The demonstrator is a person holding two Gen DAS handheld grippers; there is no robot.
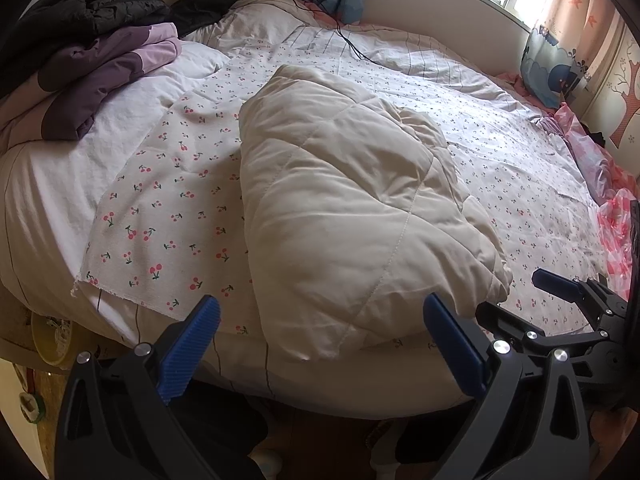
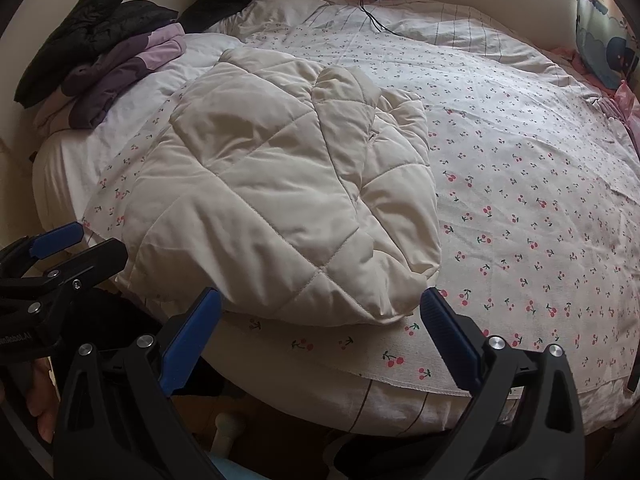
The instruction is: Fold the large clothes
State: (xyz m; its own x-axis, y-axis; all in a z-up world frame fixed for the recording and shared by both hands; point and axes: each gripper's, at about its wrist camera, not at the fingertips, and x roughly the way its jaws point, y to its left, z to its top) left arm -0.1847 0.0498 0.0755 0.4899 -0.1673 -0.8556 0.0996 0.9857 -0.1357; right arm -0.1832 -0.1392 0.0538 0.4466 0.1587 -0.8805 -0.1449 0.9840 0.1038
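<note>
Cream quilted jacket (image 2: pixel 276 184) lies on cherry-print sheet (image 2: pixel 520 208) near bed's front edge, already doubled over w/ a sleeve laid across top. Left gripper (image 1: pixel 320 344) & right gripper (image 2: pixel 320 336) both hover off the near hem, jaws spread, holding nothing. Looks mid-fold; next move prob. needs both pinching near hem corners & carrying them away to far edge. Purple/black clothes pile (image 1: pixel 100 64) sits far left, black cable (image 1: pixel 348 40) beyond; neither blocks.

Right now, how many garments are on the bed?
At least 3: cream quilted jacket folded mid-bed, purple jacket and black puffer piled at the far-left edge. More may be hidden there.
</note>
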